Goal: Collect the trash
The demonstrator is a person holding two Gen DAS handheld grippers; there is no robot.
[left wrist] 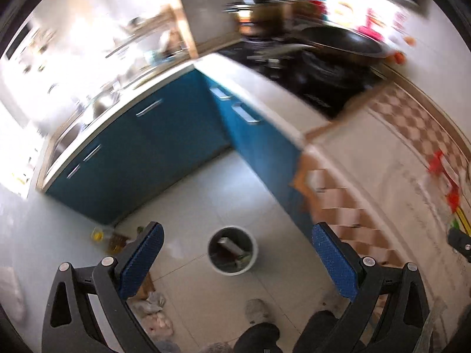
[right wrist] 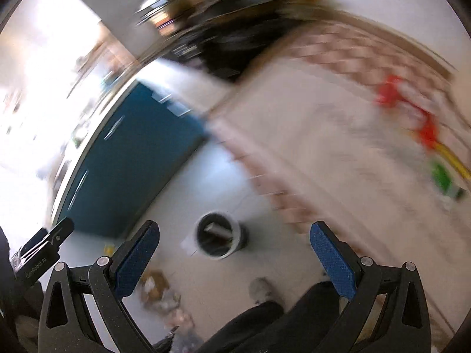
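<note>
Blue-padded left gripper (left wrist: 237,260) & right gripper (right wrist: 234,257) both hung wide open, empty, over bin (left wrist: 232,250); your fast swing blurred views, risking missed trash.

Both wrist cameras ride high, tilted down at the floor. Left view has the bin (left wrist: 232,250) at six o'clock, well below; right view, blurred, has it (right wrist: 218,239) there too. Both share the blue cabinets (left wrist: 141,158) at ten o'clock.

bin contents (left wrist: 232,248) unclear, stovetop pots (left wrist: 256,3) blurred
</note>
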